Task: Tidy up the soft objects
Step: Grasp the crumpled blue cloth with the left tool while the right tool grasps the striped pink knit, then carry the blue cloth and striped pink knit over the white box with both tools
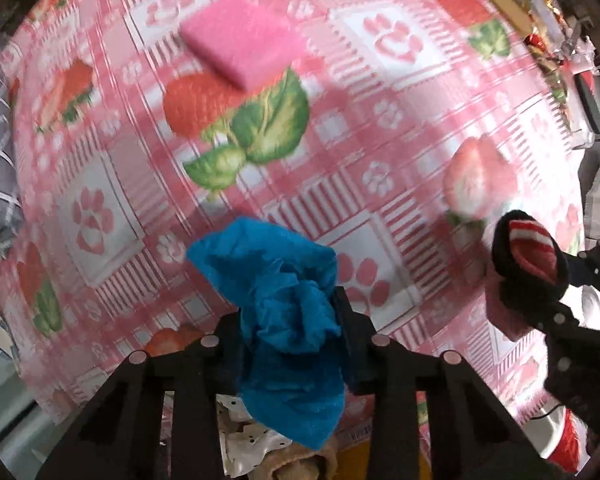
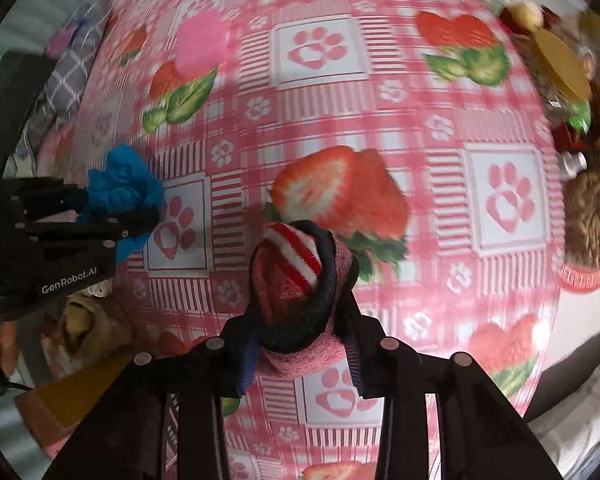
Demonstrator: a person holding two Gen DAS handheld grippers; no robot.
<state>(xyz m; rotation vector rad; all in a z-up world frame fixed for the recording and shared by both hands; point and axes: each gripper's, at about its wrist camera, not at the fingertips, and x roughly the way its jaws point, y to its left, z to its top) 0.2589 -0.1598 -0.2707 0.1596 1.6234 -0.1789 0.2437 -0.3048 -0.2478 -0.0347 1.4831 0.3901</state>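
So you've got both grippers loaded right now. Your left gripper (image 1: 290,334) is pointing down at the tablecloth (image 1: 380,128) with its jaws clamped on a crumpled blue cloth (image 1: 284,300), which bunches up between the fingers and spills out both above and below them. From the right wrist view you can see the same blue cloth (image 2: 120,188) poking out past the black fingers on the far left of the frame.

Your right gripper (image 2: 300,312) is squeezed around a rolled-up bundle (image 2: 296,280): pink knit fabric with a red-and-white striped bit on top and a dark band looped around it. Pads are pressing on both sides of it. In the left wrist view that bundle (image 1: 528,260) sits off at the right edge, held up over the cloth.

A pink sponge (image 1: 244,46) lies flat on the tablecloth farther up, well apart from both grippers, just beside a printed strawberry with green leaves. The right view shows it only as a pink blur (image 2: 204,46).

Everything's a bit smeared, so the clutter along the table's right edge is hard to make out.
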